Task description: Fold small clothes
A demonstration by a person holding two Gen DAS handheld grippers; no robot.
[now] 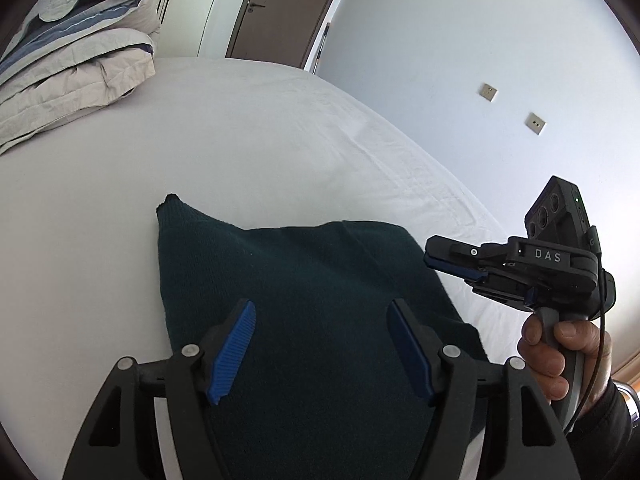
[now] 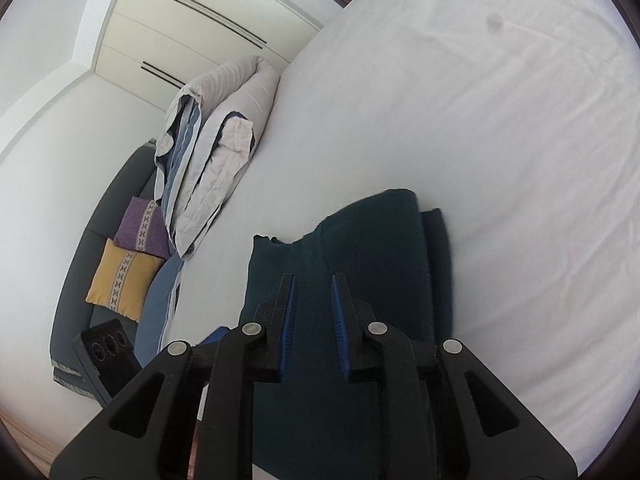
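Observation:
A dark green knitted garment point(image 1: 300, 272) lies partly folded on the white bed sheet point(image 1: 240, 128). One pointed corner sticks out at its far left. My left gripper point(image 1: 322, 306) hovers over its near part, open wide, nothing between the blue pads. My right gripper point(image 1: 427, 254), held by a hand point(image 1: 560, 360), hangs in the air just right of the garment's far right corner. In the right wrist view the right gripper point(image 2: 315, 280) stands above the garment point(image 2: 380, 240), jaws a narrow gap apart, empty. A folded layer shows along the garment's right side.
A folded grey and blue duvet point(image 1: 72, 60) is piled at the bed's far left edge point(image 2: 224, 140). Beyond it are a yellow cushion point(image 2: 124, 280) and a purple cushion point(image 2: 144, 228) on a dark sofa. A brown door point(image 1: 276, 8) and wardrobe point(image 2: 200, 20) stand behind.

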